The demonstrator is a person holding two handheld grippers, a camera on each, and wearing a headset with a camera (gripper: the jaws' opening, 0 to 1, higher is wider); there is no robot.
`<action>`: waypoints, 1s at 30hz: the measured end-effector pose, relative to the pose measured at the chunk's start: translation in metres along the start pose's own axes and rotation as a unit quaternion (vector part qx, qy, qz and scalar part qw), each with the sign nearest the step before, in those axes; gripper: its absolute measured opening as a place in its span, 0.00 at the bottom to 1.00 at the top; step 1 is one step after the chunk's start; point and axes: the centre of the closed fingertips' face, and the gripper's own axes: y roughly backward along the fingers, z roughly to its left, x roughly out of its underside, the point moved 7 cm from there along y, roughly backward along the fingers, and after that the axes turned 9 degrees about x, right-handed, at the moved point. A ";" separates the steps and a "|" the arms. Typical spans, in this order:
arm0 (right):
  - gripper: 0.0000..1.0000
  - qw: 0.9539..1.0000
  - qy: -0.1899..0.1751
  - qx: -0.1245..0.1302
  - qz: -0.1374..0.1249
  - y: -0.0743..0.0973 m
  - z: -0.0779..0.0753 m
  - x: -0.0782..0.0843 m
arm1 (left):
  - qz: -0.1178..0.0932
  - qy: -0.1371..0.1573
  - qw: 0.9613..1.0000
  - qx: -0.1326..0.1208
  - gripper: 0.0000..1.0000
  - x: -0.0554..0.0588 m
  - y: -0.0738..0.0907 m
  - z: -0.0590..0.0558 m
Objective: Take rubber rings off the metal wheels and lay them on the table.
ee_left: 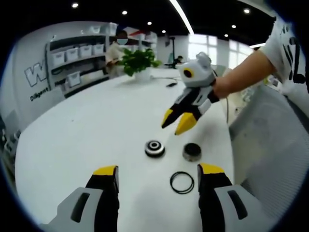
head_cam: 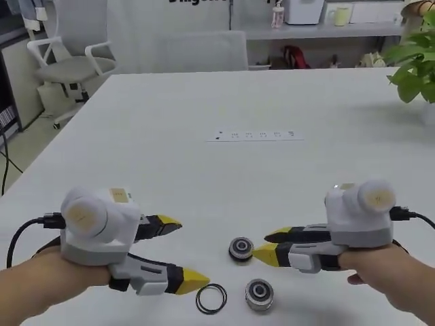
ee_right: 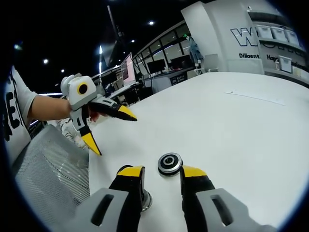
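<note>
- The left gripper (head_cam: 178, 250) (ee_left: 158, 173) hovers over the left of the table's (head_cam: 224, 102) near edge. Its jaws are spread wide and hold nothing.
- The right gripper (head_cam: 266, 246) (ee_right: 162, 172) is further right along the same edge and points left. Its jaws are parted more narrowly and are empty.
- The far wheel (head_cam: 240, 248) (ee_left: 154, 148) (ee_right: 170, 163) lies flat and has a dark rim. It sits just ahead of the right gripper's tips, and I cannot tell whether they touch it.
- The near wheel (head_cam: 259, 293) (ee_left: 191, 152) looks greyer and lies closer to the near edge, apart from both grippers.
- The rings (head_cam: 211, 298) (ee_left: 182, 182) are black and loose. They lie overlapped on the table just left of the near wheel, beside the left gripper's nearer tip.
</note>
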 end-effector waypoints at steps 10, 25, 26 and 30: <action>0.27 1.000 0.017 0.013 0.005 -0.009 -0.005 0.004 | 0.007 0.006 1.000 0.004 0.63 0.000 -0.018 0.010; 0.26 0.999 0.032 0.011 0.019 -0.018 -0.005 0.014 | 0.009 0.021 1.000 0.021 0.55 0.000 -0.047 0.012; 0.26 0.999 0.032 0.011 0.019 -0.018 -0.005 0.014 | 0.009 0.023 0.999 0.022 0.54 0.000 -0.049 0.012; 0.26 0.999 0.032 0.009 0.021 -0.019 -0.005 0.017 | 0.007 0.032 0.999 0.024 0.51 -0.001 -0.055 0.013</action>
